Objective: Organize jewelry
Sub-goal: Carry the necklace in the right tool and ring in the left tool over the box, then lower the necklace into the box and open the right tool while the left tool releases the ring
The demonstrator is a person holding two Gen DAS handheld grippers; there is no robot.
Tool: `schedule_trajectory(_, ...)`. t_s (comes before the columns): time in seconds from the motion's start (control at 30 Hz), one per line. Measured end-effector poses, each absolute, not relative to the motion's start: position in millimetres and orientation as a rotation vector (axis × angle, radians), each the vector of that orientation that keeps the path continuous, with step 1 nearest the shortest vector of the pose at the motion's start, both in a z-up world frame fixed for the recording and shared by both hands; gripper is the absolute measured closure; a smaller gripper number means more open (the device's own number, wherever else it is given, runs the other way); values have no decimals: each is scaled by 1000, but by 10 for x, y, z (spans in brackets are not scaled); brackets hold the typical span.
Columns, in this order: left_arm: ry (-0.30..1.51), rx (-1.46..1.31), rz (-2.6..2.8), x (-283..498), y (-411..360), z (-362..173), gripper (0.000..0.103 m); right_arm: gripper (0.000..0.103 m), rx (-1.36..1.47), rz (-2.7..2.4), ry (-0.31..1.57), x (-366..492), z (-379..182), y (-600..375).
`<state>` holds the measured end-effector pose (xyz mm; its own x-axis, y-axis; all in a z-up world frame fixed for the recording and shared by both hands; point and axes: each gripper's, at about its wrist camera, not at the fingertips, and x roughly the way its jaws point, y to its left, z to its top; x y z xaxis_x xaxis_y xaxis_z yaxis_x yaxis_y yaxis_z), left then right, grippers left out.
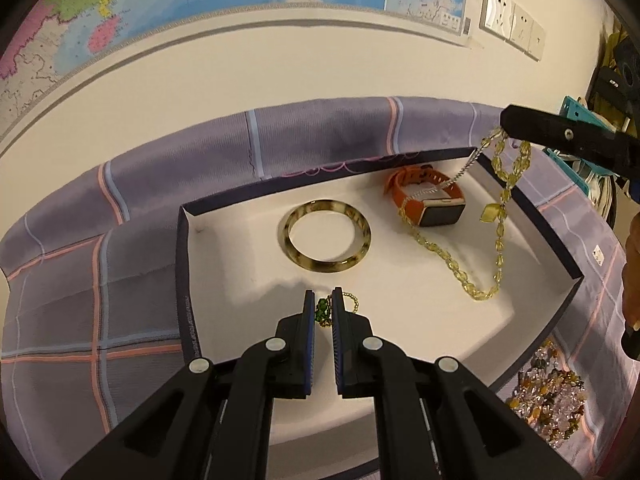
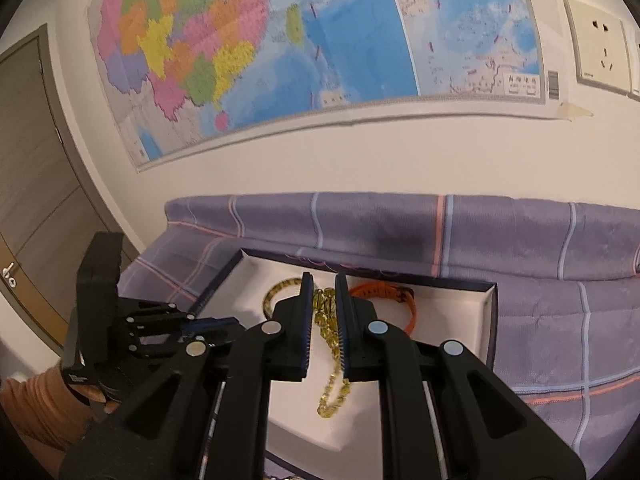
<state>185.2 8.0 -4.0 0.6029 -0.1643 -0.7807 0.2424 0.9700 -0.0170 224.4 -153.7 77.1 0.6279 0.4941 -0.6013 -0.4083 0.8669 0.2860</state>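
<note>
The box [image 1: 532,220] is white inside with a dark blue edge. The bangle [image 1: 362,250] is yellow with brown spots. The watch [image 1: 416,194] is orange. The necklace [image 1: 498,240] is yellow. The cloth [image 1: 120,280] is purple with pink and pale blue lines.

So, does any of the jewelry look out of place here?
Yes. A pile of mixed beads lies on the purple cloth outside the white tray. The yellow necklace drapes over the orange watch instead of lying apart.

Home room, wall map [image 2: 304,52], wall sockets [image 2: 600,48], wooden door [image 2: 36,152], plaid purple bedding [image 2: 520,240]
</note>
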Motion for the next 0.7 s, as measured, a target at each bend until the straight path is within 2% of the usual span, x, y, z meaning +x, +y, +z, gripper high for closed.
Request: schedule_trajectory(0.7, 919, 106, -213, 1968, 28, -153, 96, 92, 83, 522, 848, 2343, 307, -1493)
